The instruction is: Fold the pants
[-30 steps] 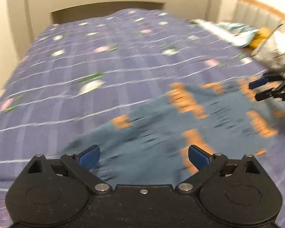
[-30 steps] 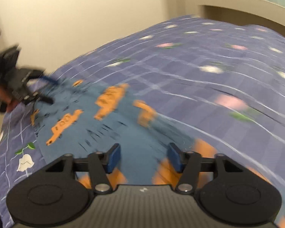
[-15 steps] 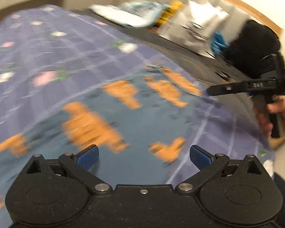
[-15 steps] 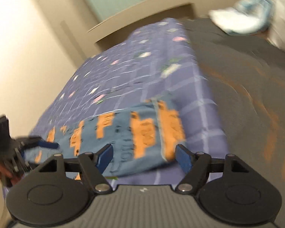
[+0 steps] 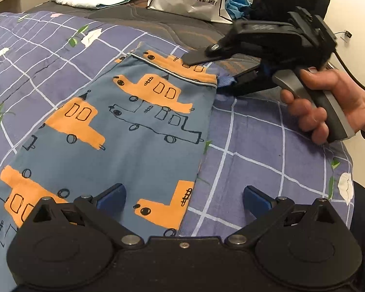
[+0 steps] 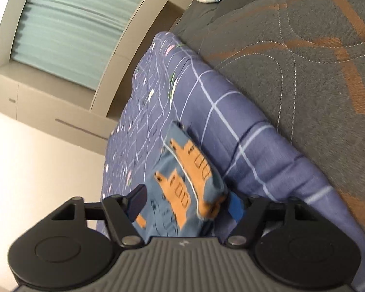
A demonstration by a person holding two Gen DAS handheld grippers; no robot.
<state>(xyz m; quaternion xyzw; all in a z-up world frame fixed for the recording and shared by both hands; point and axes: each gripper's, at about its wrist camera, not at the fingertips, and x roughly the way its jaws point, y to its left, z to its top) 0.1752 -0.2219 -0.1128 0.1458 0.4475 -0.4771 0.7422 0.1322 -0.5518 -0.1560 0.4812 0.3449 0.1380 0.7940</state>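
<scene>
Left wrist view: pants [image 5: 124, 131] lie flat on bed [image 5: 255, 146], unfolded; left gripper [image 5: 183, 196] jaws apart, right gripper [image 5: 227, 71] jaws closing around hem corner.

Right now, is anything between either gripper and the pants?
Nothing visible. The pants lie flat on the quilt; the right gripper straddles their hem corner, and the left gripper hangs open over their edge.

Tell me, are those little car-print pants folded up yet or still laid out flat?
Still laid flat: the pants lie smooth on the checked bedspread, no part visibly doubled over. How many layers lie there cannot be told.
</scene>
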